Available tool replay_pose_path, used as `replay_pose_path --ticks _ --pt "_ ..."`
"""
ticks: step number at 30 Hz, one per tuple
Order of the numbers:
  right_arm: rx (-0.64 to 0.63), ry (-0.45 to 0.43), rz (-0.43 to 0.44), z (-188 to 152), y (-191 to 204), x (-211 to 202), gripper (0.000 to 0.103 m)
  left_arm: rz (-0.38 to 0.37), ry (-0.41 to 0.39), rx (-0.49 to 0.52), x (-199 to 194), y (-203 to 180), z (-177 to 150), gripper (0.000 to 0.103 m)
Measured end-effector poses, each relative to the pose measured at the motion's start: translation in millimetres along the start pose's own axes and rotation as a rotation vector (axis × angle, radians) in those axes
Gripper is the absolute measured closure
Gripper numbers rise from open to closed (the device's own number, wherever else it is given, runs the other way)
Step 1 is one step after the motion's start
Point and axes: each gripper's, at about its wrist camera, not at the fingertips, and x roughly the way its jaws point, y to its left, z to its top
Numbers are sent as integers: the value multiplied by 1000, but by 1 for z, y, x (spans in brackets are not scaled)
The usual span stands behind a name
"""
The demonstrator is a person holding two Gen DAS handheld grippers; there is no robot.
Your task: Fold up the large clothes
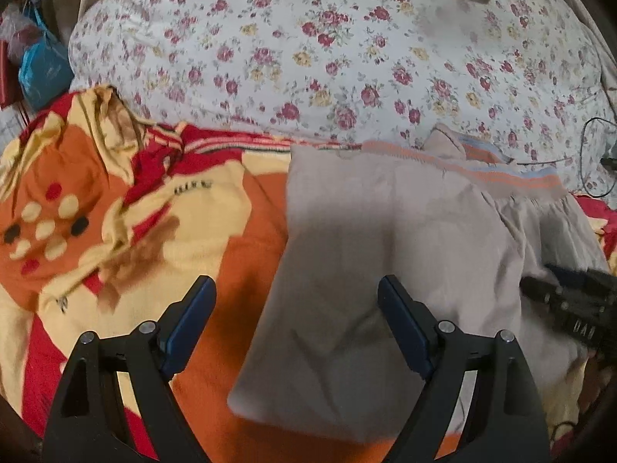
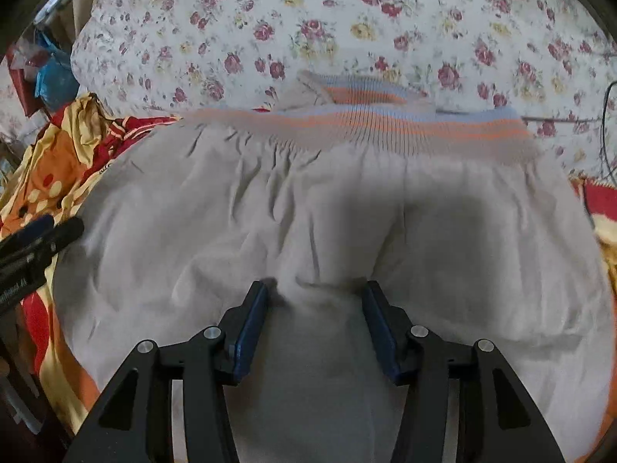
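Garment (image 2: 308, 212): plain beige-grey cloth; ribbed waistband (image 2: 385, 127) striped orange and pale blue; blanket (image 1: 216, 208) beneath: orange, red and cream blocks, with cream, red and black dots at one side; quilt (image 1: 308, 50): white ground, dark pink and yellow roses; gripper pads (image 1: 405, 328): dark blue on black frames.

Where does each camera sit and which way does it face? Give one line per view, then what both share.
Left wrist: on the left gripper, angled down over the grey garment's left edge and the orange-red blanket; the right gripper shows at right.
Right wrist: on the right gripper, angled down at the garment's middle, a ridge between open fingers.
Shared: garment, striped waistband, floral quilt.
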Motion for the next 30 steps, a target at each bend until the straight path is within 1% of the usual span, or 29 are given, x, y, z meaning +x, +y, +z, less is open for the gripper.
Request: replay_pose_path --ticks 2,4,8,10,14,17,20,23,27,30 --pt "-16 -35 -15 4 5 -14 51 -21 20 -15 1 4 -2 17" --pt "-26 -65 -3 10 10 -23 51 -49 34 -47 4 8 0 17" --pt "-39 -97 14 26 25 -23 51 -62 41 -77 10 12 3 17" --pt "-56 -90 6 33 33 -12 51 -65 52 -85 15 15 4 17" --pt "-57 -54 -18 47 42 24 51 -89 77 -111 24 23 9 17" --pt "-65 -23 -34 58 50 53 49 -80 87 -120 32 26 13 17" --pt "-60 -4 -52 63 51 68 48 -75 99 -115 38 27 15 17" --pt "-72 -4 -47 67 51 57 50 -70 95 -99 38 26 16 17" --pt "-59 -52 -17 61 45 30 50 -72 97 -100 38 27 17 17" --pt "-49 -71 -4 59 44 22 49 -72 98 -105 39 27 17 17"
